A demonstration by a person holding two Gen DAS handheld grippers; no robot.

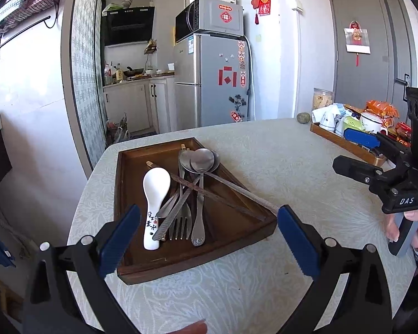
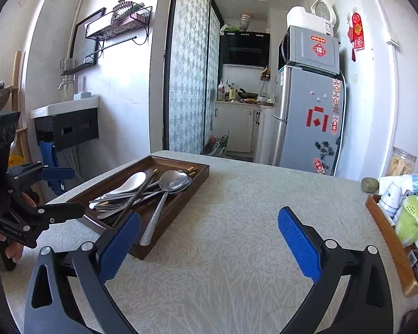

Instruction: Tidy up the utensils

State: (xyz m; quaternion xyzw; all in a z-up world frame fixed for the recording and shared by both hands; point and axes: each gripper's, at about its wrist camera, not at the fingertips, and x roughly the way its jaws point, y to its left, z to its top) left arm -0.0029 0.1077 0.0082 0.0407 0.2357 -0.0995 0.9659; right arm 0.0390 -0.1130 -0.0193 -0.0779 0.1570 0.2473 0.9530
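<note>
The utensils lie heaped in a dark wooden tray [image 1: 131, 211] that sits on the pale patterned table [image 1: 264, 167], close to its edge on the kitchen side. In the pile, a white ceramic spoon [image 1: 155, 194] with dark characters on its handle lies along one side, a fork [image 1: 180, 226] rests next to it with its tines toward me, and several metal spoons [image 1: 202, 160] overlap with their bowls at the far end. Dark wooden chopsticks [image 1: 209, 192] cross the heap at a slant, and one long metal handle sticks out over the tray's rim. My left gripper [image 1: 209, 239] hangs just in front of the tray's near end, its blue pads spread wide to either side of the tray with nothing between them pressed or touched. My right gripper [image 2: 209, 245] is beside the tray over bare tablecloth, jaws equally wide apart and empty; its left pad overlaps the tray's near corner in the right wrist view, though I cannot tell whether it touches. Each gripper shows in the other's camera, with fingers of my hand [image 1: 409, 228] wrapped on the handle. Farther right, a second lighter wooden tray [image 2: 387, 231] holds cups and packets, a small round stone [image 2: 369, 185] sits near it, and a grey fridge [image 1: 220, 83] stands beyond the table.
</note>
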